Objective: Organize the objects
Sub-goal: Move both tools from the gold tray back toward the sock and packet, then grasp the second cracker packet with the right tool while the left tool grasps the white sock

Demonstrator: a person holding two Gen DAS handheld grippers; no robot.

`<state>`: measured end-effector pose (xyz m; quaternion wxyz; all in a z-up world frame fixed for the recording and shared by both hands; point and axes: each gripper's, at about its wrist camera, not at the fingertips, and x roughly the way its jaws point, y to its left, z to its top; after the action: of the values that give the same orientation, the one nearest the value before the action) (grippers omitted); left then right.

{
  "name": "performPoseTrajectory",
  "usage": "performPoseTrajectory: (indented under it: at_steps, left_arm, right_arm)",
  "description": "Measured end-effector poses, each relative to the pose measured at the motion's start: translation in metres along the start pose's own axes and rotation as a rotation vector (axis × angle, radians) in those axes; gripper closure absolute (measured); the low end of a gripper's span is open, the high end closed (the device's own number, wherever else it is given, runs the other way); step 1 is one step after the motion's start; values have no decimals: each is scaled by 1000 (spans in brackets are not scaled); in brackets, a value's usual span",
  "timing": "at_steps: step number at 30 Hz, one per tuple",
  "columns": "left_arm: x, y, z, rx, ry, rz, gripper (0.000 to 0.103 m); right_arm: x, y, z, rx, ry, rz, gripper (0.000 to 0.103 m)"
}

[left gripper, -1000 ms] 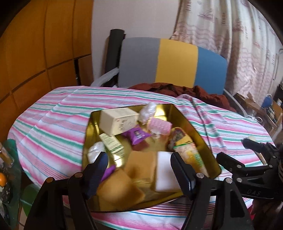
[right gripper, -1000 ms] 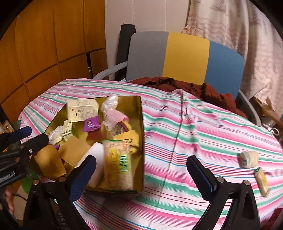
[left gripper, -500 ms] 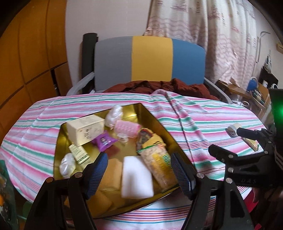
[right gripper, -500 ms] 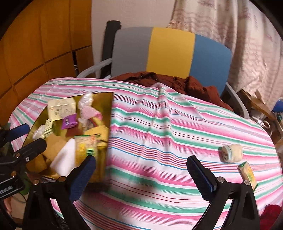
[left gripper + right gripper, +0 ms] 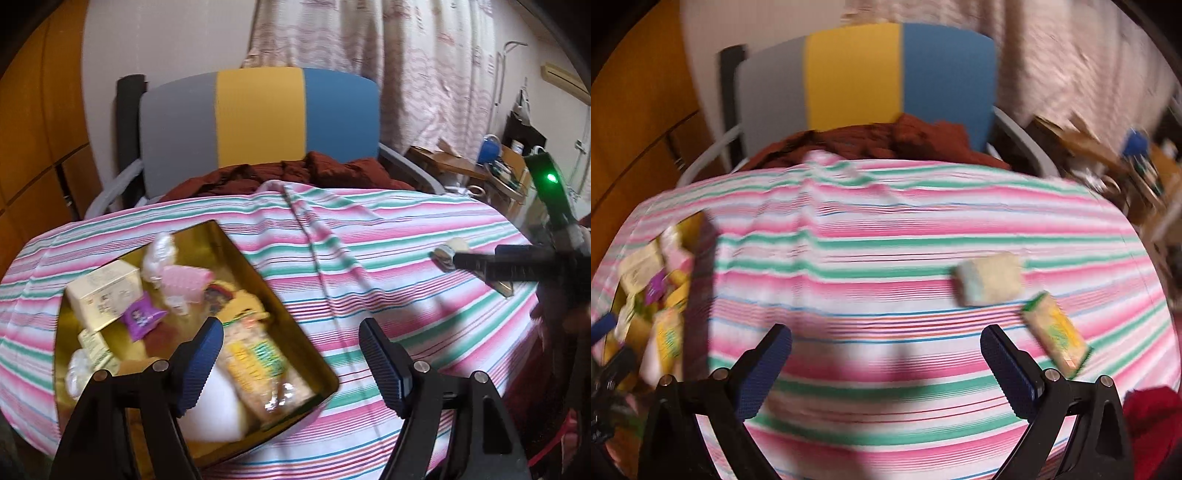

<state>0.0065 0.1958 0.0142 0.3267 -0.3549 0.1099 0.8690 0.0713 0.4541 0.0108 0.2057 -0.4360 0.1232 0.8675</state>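
A gold tin (image 5: pixel 291 314) on the striped tablecloth holds several small items: a cream box (image 5: pixel 105 293), a pink roller (image 5: pixel 184 282), a purple packet (image 5: pixel 142 317), a snack bag (image 5: pixel 258 369) and a white sponge (image 5: pixel 218 410). My left gripper (image 5: pixel 291 363) is open and empty over the tin's right edge. The tin (image 5: pixel 690 229) sits at the far left of the right wrist view. My right gripper (image 5: pixel 886 363) is open and empty above bare cloth. Ahead and to its right lie a pale wrapped roll (image 5: pixel 990 280) and a yellow-green packet (image 5: pixel 1056 339). The roll (image 5: pixel 448 253) also shows beside the right gripper's finger (image 5: pixel 517 264).
A grey, yellow and blue chair (image 5: pixel 258 122) stands behind the table with dark red cloth (image 5: pixel 295 173) heaped on its seat. Wooden panels (image 5: pixel 33 147) line the left wall. Curtains and a cluttered side table (image 5: pixel 491 162) are at the right. The right wrist view is motion-blurred.
Both grippers swung to the right. The tin slid toward the left of both views, and the roll and packet came nearer the right gripper. Both stayed open.
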Motion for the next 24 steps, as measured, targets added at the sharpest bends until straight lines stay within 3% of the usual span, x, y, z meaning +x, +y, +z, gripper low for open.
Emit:
performPoseTrajectory:
  at_steps: [6,12,14,17,22,24]
  left_arm:
    - [11,-21,4,23,22,-65,26]
    - [28,-46,6,59,57,-111,26]
    - [37,-54,7,70,79,-122,26]
    - [50,-67,5,79,107,-134,26]
    - [71,-87,-4,85,164,-157,26]
    - [77,-92,-7,84,184,-167,26]
  right_arm:
    - [26,-104,21,231,70,-53,0]
    - [68,-181,8,429,138,-107,0]
    - [76,-190,5,467,178,-107,0]
    - [75,-196,10,456,140,-125,0]
    - [103,-197,-1,459,313,-111,0]
    - [106,-197,-4,492,340,-41,0]
